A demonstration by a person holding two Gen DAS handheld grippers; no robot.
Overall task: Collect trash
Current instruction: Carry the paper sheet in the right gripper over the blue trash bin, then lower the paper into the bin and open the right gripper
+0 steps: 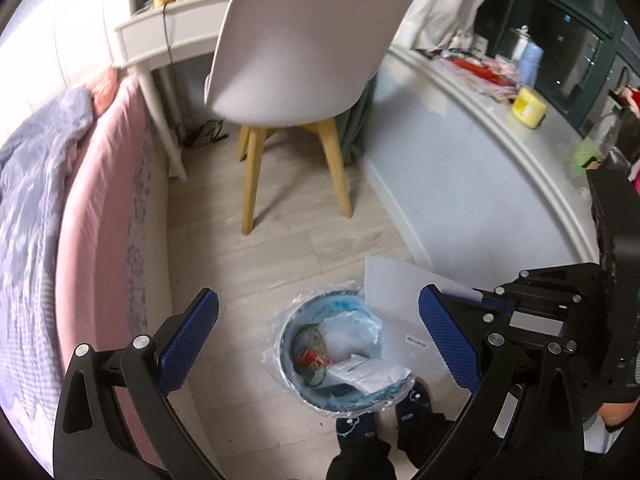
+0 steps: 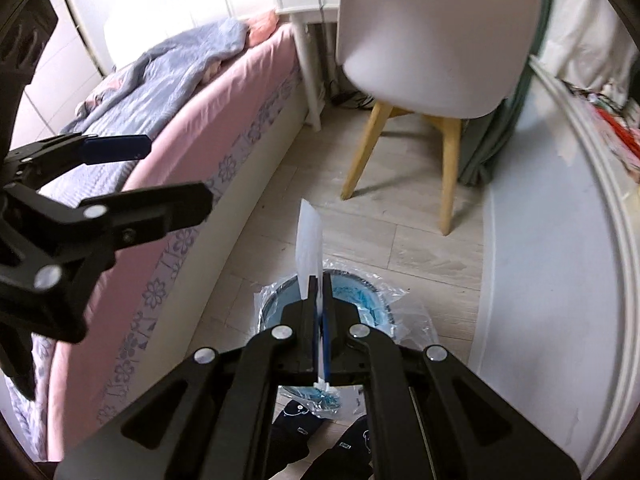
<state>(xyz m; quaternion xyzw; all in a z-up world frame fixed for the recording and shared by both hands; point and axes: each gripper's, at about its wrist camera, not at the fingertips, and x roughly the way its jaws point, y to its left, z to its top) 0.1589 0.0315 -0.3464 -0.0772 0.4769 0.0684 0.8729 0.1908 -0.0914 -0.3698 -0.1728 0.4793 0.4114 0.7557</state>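
Right gripper point(image 2: 320, 312) angled down over one lined bin point(image 1: 336, 360) on the floor, jaws clamped on one white sheet point(image 2: 310, 240) above the bin's rim, left gripper point(image 1: 316, 340) spread wide and empty above the bin, one chair point(image 1: 304, 40), two slippered feet.
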